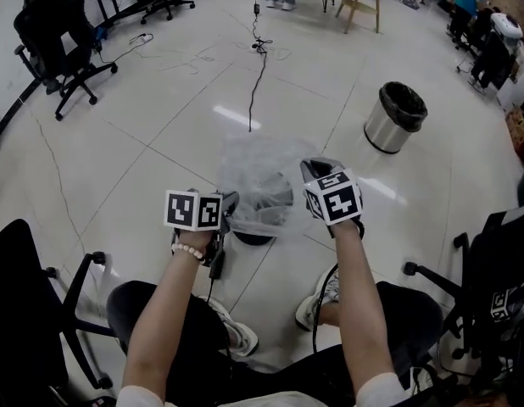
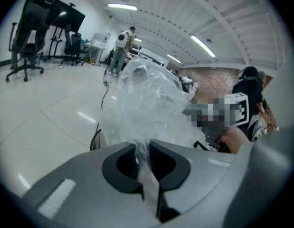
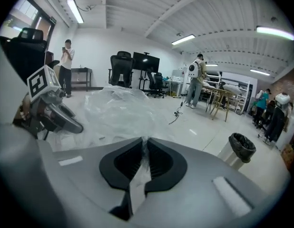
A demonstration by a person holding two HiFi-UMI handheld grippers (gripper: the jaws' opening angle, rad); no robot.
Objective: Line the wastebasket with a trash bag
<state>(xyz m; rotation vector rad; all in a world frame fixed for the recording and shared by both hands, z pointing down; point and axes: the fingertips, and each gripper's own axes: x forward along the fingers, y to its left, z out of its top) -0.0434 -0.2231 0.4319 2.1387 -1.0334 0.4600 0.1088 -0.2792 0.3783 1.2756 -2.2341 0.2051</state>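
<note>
Clear trash bag (image 1: 260,181) hangs above the floor (image 1: 160,125), stretched between the two grippers, near the person's knees. Beneath it is a dark round rim (image 1: 253,238), mostly hidden by film; what it is cannot be told. Left gripper (image 2: 146,163): jaws clenched on a pinch of bag edge. Right gripper (image 3: 142,163): jaws likewise clenched on film. One steel wastebasket (image 1: 395,119), black-lined, far right, well apart. Count: two grippers, one clear bag.

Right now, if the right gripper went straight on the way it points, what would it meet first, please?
Its own load: the clear trash bag clamped in the right gripper billows directly ahead. Past that, probably floor, though depth is unclear; the steel bin stands off to the right.
</note>
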